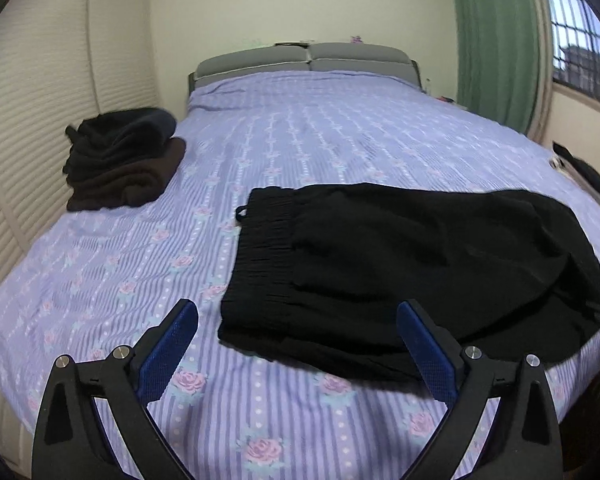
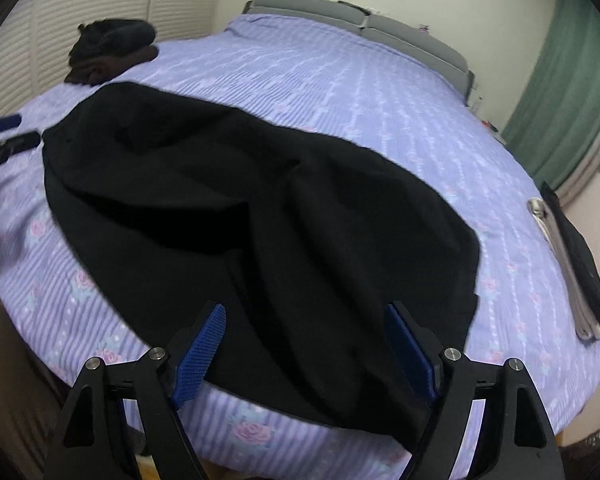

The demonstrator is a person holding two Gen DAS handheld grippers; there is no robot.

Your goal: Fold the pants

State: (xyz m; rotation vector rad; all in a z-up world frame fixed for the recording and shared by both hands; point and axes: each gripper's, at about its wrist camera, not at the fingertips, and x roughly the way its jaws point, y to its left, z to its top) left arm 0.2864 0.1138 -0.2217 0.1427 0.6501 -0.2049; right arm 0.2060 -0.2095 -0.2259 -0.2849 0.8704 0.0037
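black pants (image 2: 260, 208) lie on the bed under the open right claw (image 2: 304, 316), beside the open left claw (image 1: 298, 312).

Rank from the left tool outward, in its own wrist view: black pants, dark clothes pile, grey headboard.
1. Black pants, just ahead of the left tool, to the right.
2. Dark clothes pile, farther back on the left.
3. Grey headboard, at the far end.

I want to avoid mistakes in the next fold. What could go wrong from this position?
1. The black pants lie rumpled with thick ridges, so the open right gripper may pinch several layers, or bedsheet, together.
2. The pants' near edge lies close to the bed's edge; a pull could drag them off.
3. The open left gripper hovers at the waistband corner and may miss it.
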